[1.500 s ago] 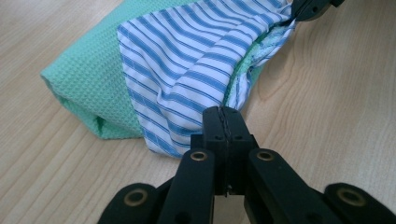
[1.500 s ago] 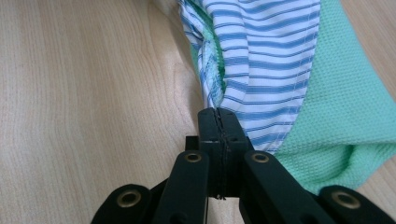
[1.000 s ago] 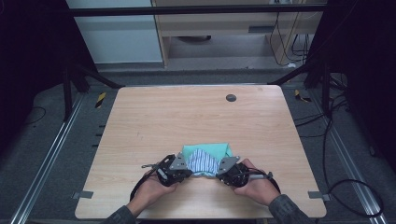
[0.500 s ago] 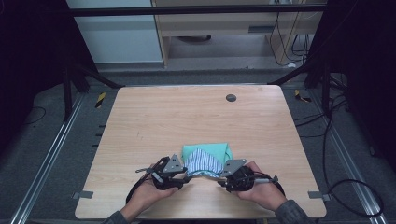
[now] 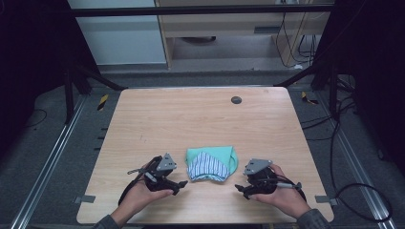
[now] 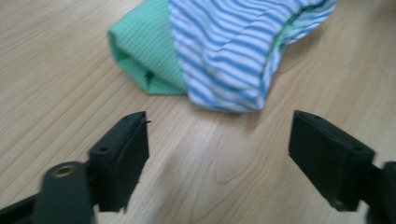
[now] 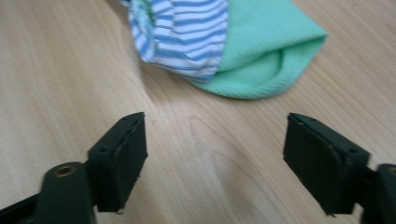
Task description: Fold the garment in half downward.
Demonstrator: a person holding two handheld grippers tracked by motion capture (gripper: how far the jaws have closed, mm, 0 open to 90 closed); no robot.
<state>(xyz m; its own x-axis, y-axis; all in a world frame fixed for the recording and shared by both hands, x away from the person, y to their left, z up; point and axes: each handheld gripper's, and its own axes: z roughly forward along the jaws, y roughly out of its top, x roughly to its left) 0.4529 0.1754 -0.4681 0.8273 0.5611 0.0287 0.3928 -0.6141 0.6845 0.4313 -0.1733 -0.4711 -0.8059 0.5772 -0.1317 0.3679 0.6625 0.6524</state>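
Note:
A folded cloth [image 5: 210,162], mint green with a blue-and-white striped part on top, lies near the front middle of the wooden table [image 5: 200,119]. My left gripper [image 5: 180,184] rests to the cloth's left in a hand, and my right gripper [image 5: 239,188] to its right. Both are apart from the cloth. In the left gripper view the cloth [image 6: 224,51] lies beyond the left gripper [image 6: 224,154]. In the right gripper view the cloth [image 7: 224,46] lies beyond the right gripper [image 7: 219,158]. Both pairs of jaws have just been opening, with only bare wood between them.
A small dark round cap [image 5: 236,99] sits in the table near its far edge. Dark frame bars and floor rails flank the table, and cables [image 5: 344,191] lie on the floor at the right. The table's front edge is close under both hands.
Both grippers, earlier shut at the cloth's left and right ends, have opened, let go and drawn outward and toward the front edge. The cloth stays folded on the table.

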